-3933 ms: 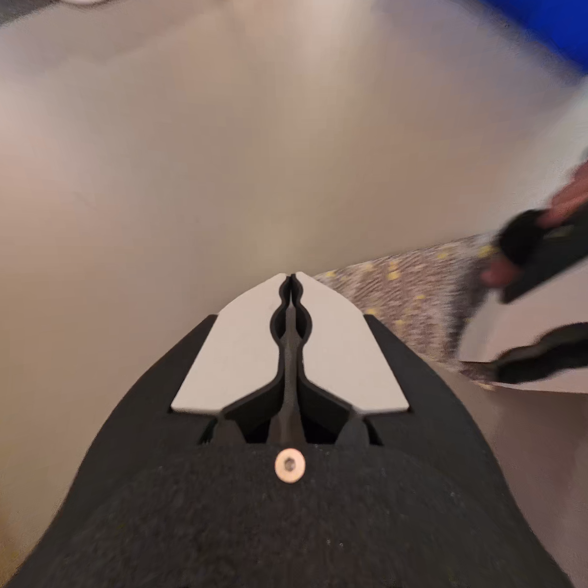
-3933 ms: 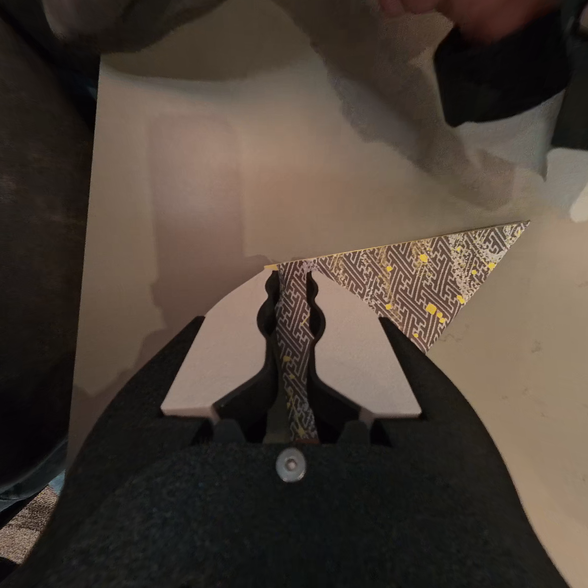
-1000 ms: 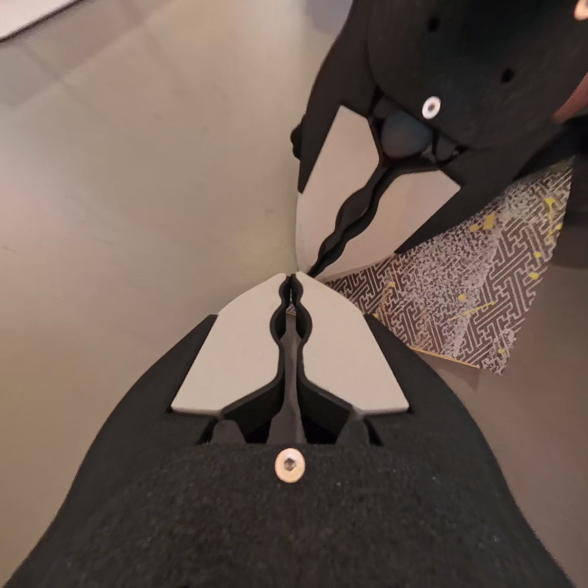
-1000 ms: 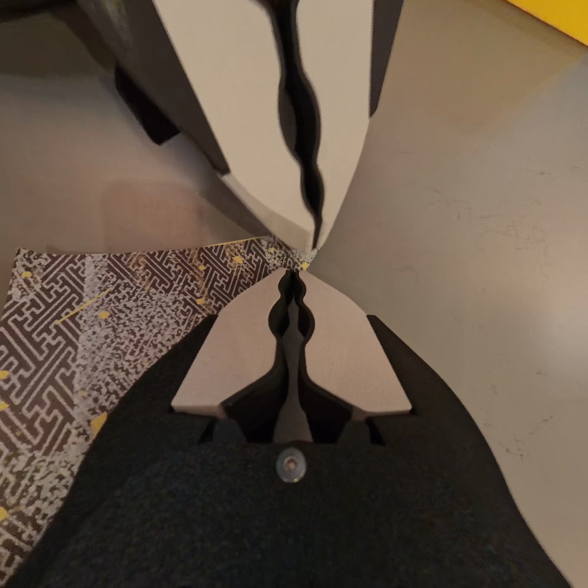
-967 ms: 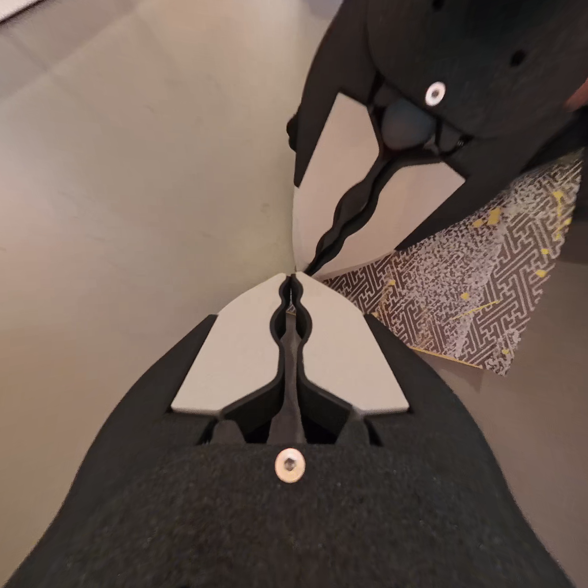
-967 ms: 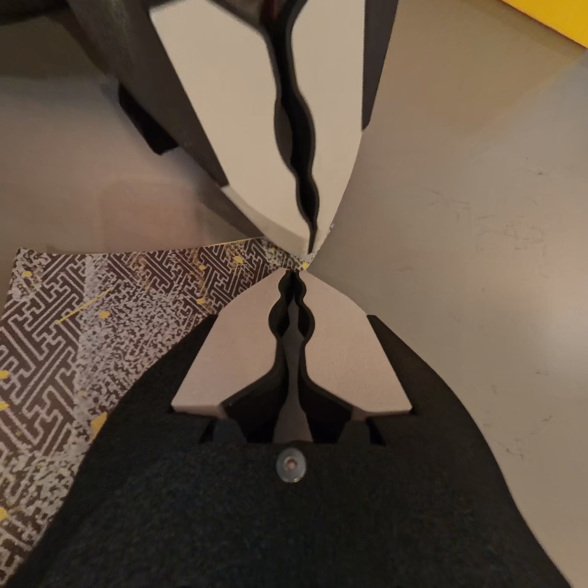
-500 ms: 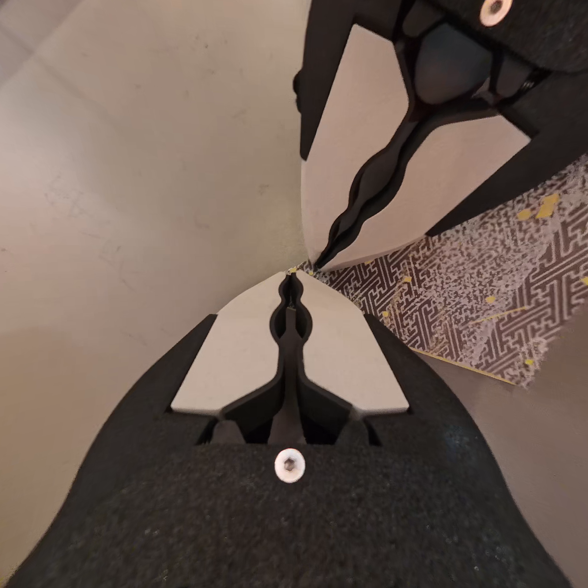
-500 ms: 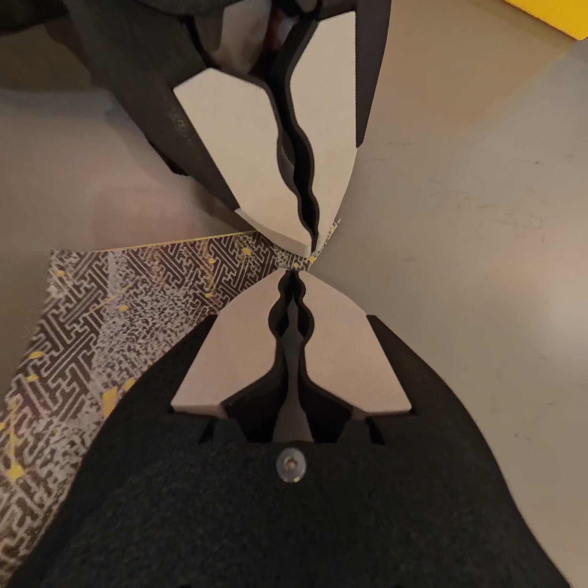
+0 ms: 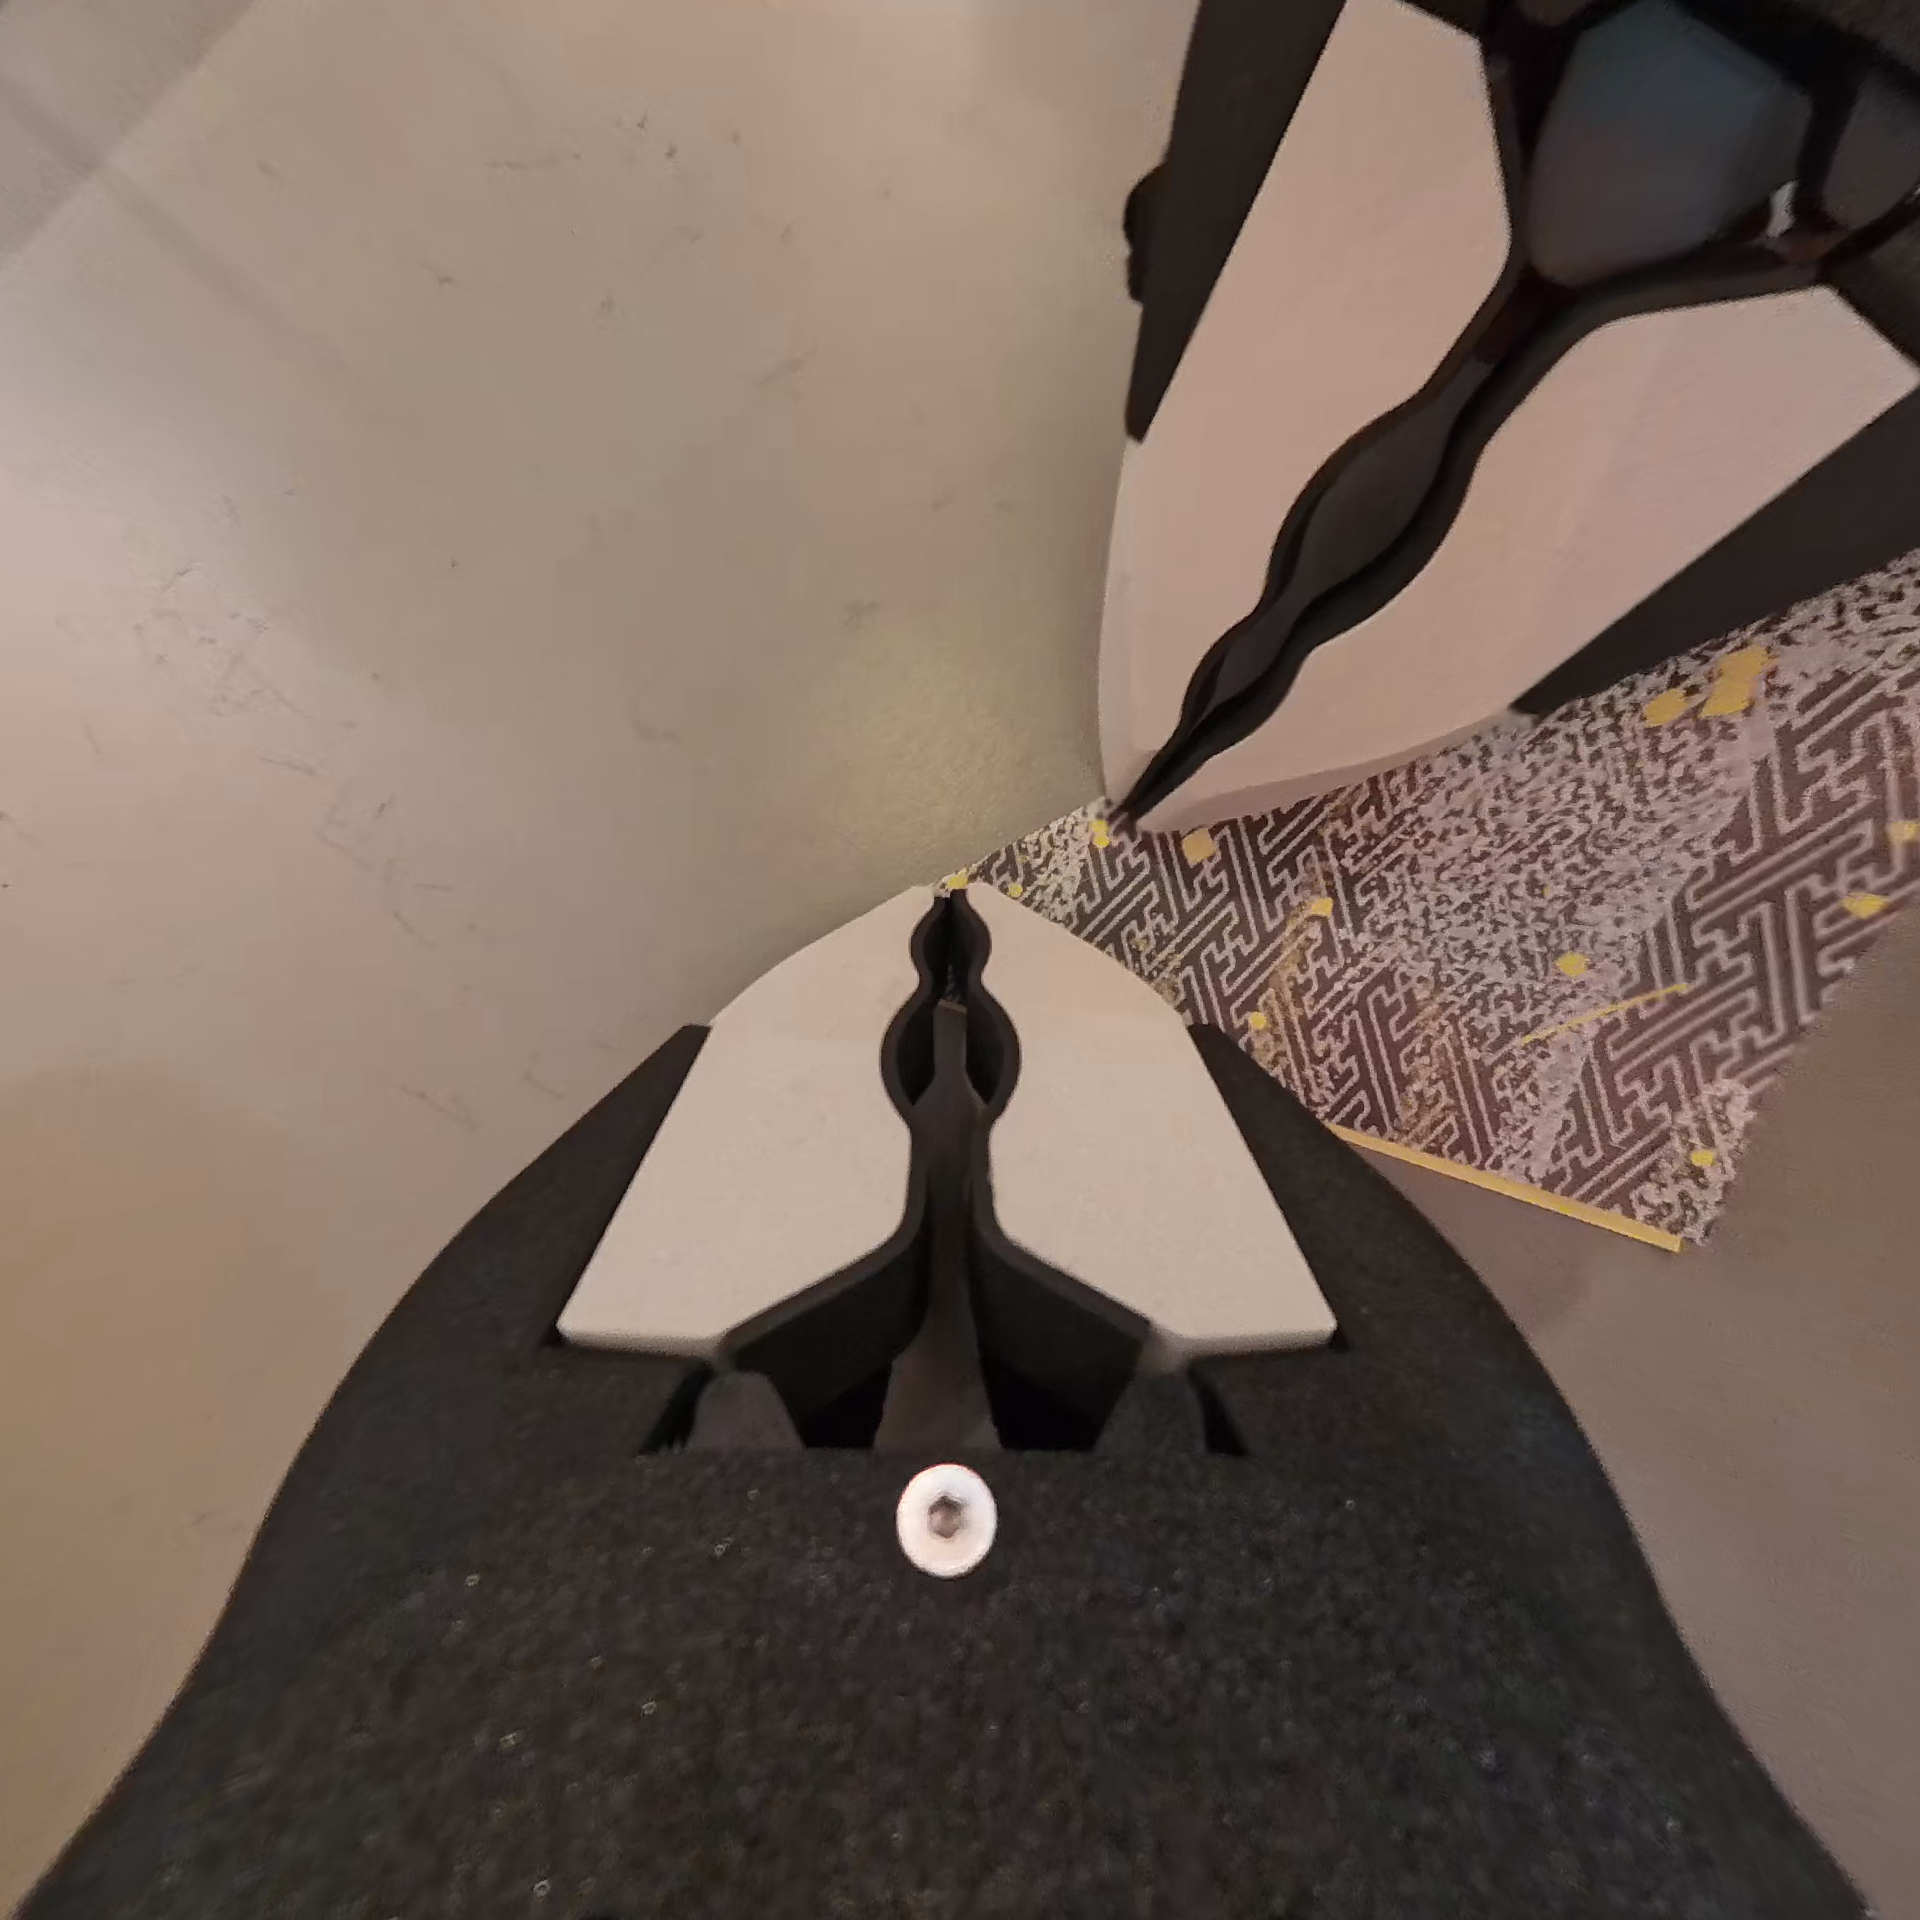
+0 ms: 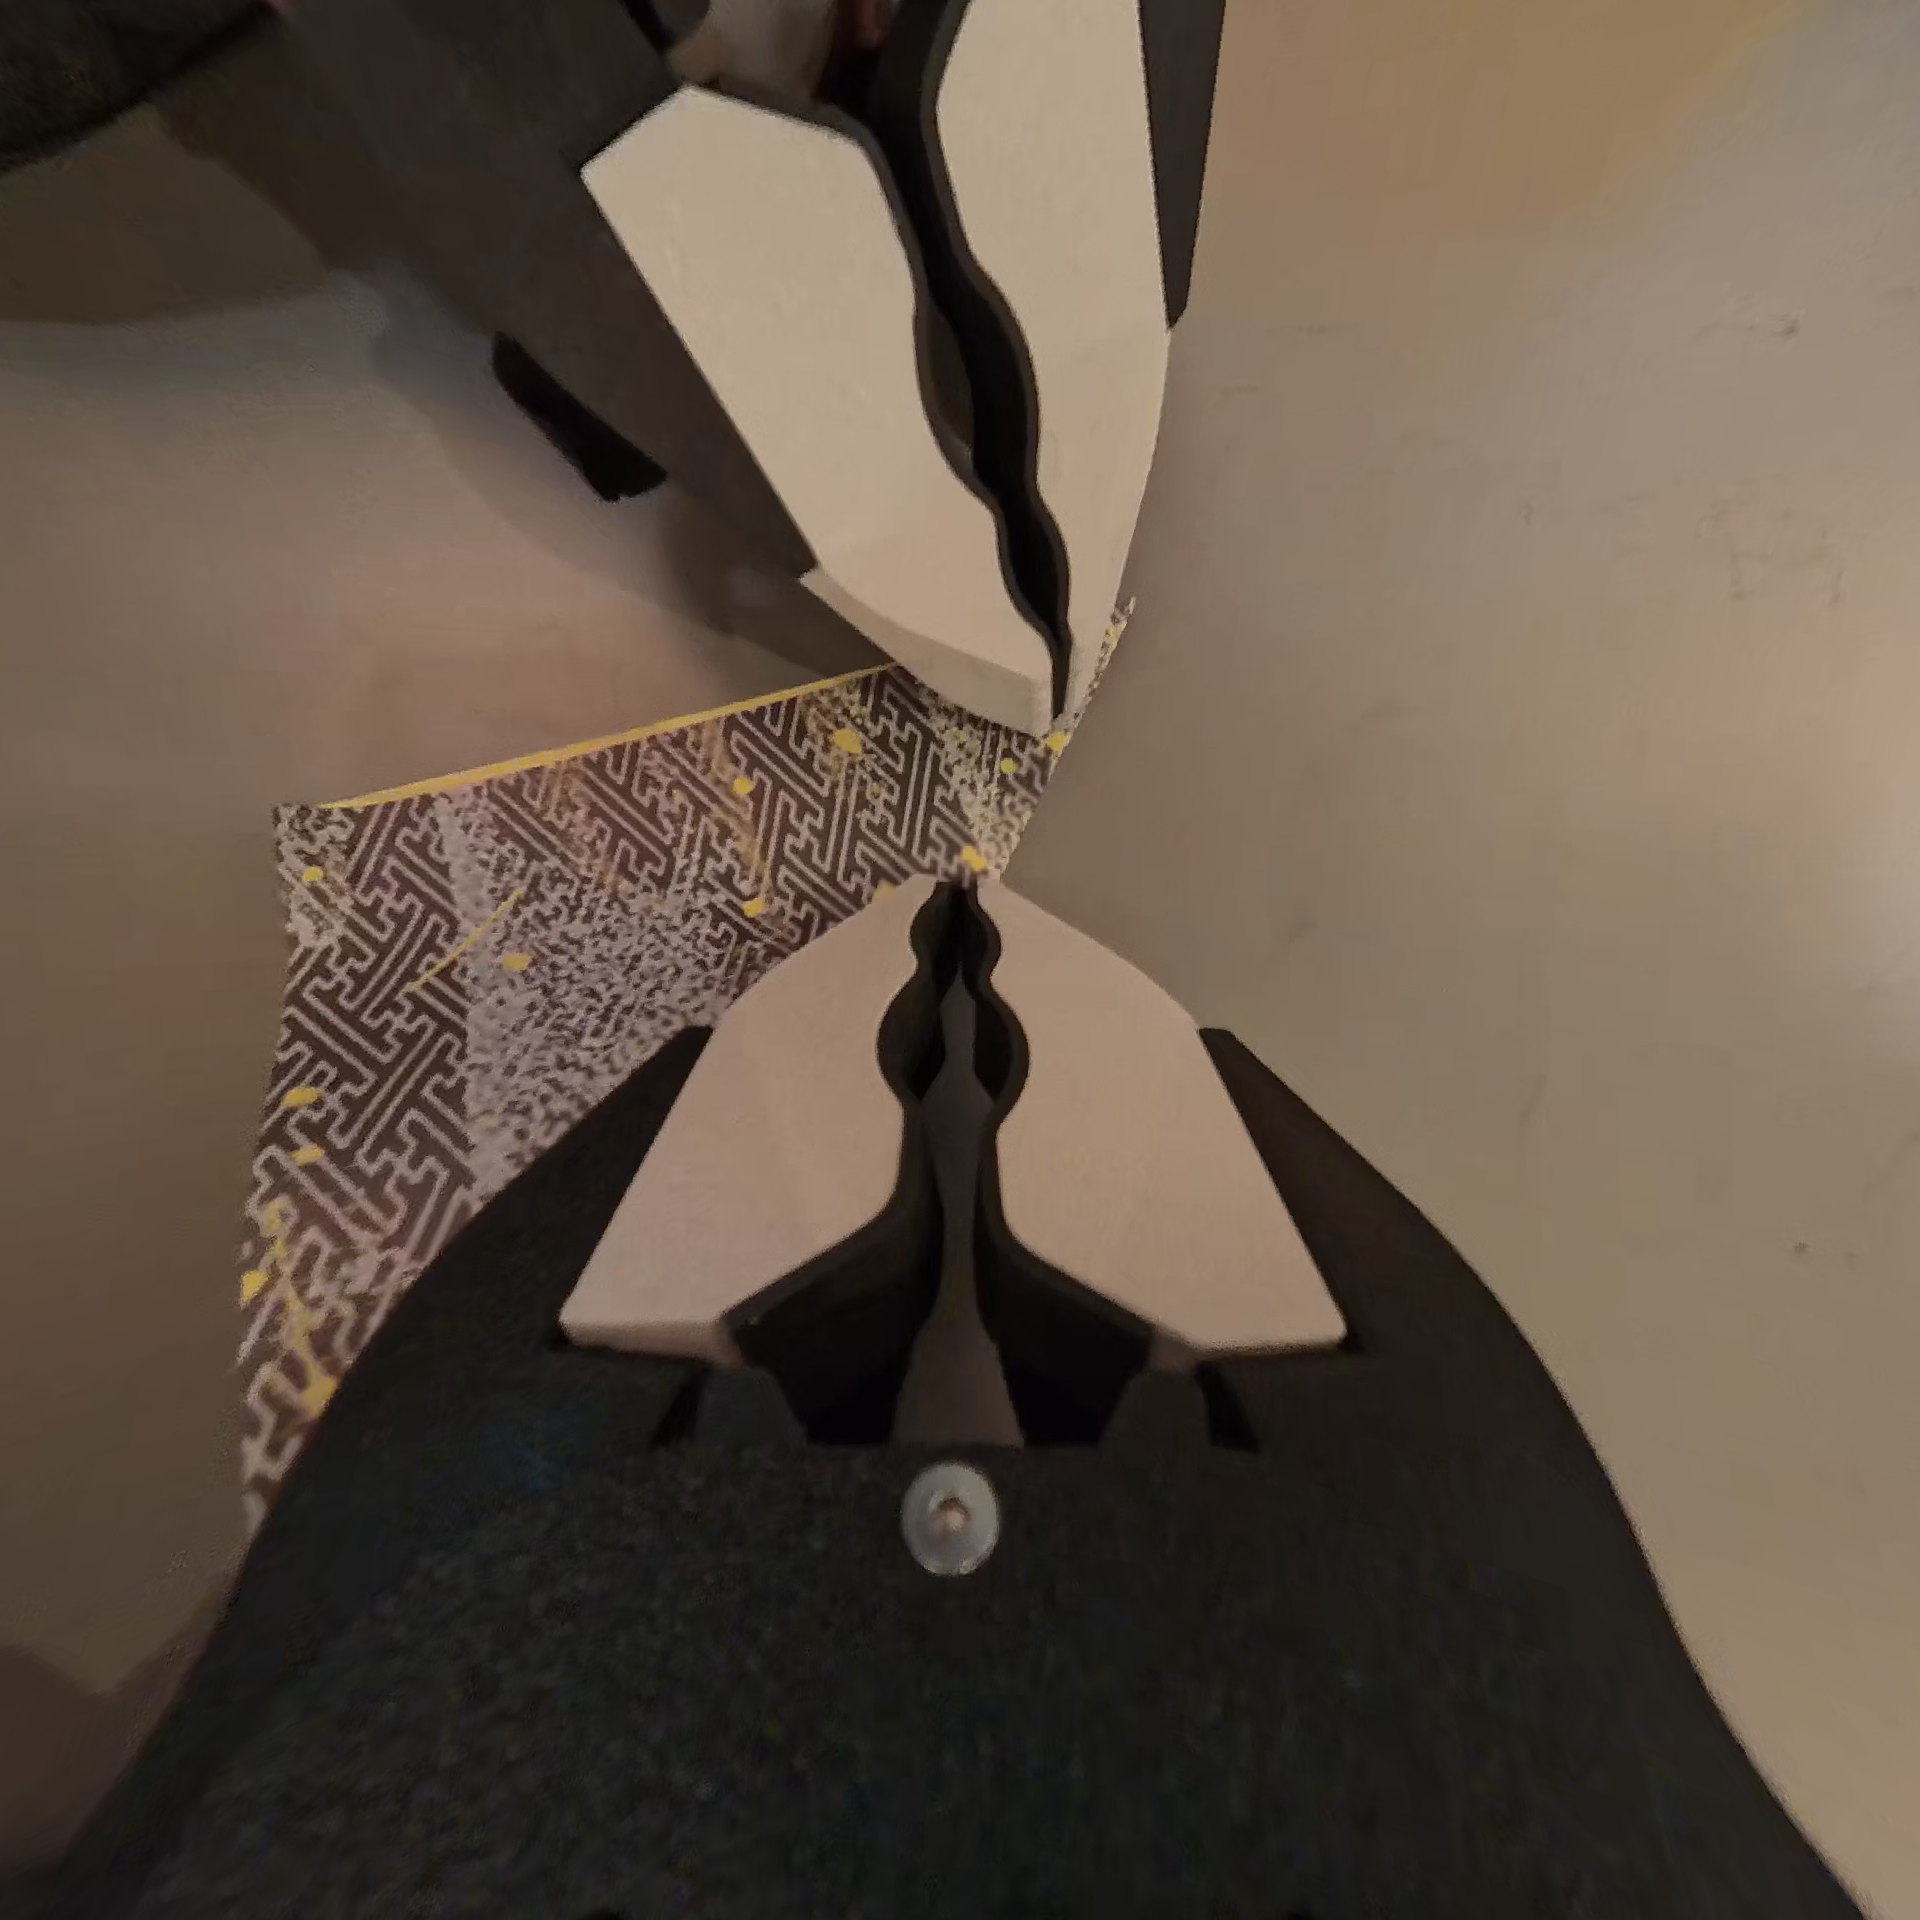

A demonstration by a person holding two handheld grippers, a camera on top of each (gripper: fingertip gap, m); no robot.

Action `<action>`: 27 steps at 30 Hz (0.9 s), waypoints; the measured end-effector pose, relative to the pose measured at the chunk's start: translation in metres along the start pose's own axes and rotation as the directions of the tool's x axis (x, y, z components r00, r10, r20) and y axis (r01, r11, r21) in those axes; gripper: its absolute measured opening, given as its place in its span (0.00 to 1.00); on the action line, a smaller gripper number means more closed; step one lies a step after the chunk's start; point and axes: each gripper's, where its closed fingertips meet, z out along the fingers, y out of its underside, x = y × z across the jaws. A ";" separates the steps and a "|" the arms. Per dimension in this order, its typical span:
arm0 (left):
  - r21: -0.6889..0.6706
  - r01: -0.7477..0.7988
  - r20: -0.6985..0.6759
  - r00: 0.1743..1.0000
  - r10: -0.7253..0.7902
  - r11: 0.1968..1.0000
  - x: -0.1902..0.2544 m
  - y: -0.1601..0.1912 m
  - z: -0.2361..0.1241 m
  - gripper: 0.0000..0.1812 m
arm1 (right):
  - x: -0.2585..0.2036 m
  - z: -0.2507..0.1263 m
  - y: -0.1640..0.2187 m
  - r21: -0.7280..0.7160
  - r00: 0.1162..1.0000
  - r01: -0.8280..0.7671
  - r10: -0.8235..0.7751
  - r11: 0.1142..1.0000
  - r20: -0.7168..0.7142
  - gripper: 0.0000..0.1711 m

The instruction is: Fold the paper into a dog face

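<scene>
The paper is a folded sheet with a dark maze pattern, white speckles and yellow flecks, lying flat on the beige table. My left gripper is shut at the paper's pointed corner, and a sliver of patterned paper shows between its fingers. In the right wrist view the left gripper comes down from above, with a small tip of paper sticking up beside it. My right gripper is shut, and its tip rests on the paper's edge just below that corner. It also shows in the left wrist view.
The table top is bare beige with faint scuffs to the left of the left gripper and to the right of the right gripper. A dark shadowed shape fills the upper left of the right wrist view.
The two gripper tips, almost touching at the paper's corner a second ago, now stand a little apart. The corner tip has lifted beside the left gripper. Both cameras have come closer to the table.
</scene>
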 end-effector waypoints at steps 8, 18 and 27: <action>-0.003 -0.007 0.006 1.000 0.007 1.000 0.000 0.000 0.000 0.00 | -0.006 -0.010 0.012 -0.006 0.999 -0.028 0.028 1.000 -0.018 0.00; -0.005 -0.009 0.009 1.000 0.009 1.000 0.000 0.000 0.000 0.00 | -0.014 -0.019 0.022 -0.012 0.998 -0.042 0.042 0.999 -0.045 0.00; -0.007 -0.013 0.014 1.000 0.014 1.000 0.000 0.000 0.000 0.00 | -0.020 -0.027 0.031 -0.018 0.996 -0.062 0.060 0.998 -0.068 0.00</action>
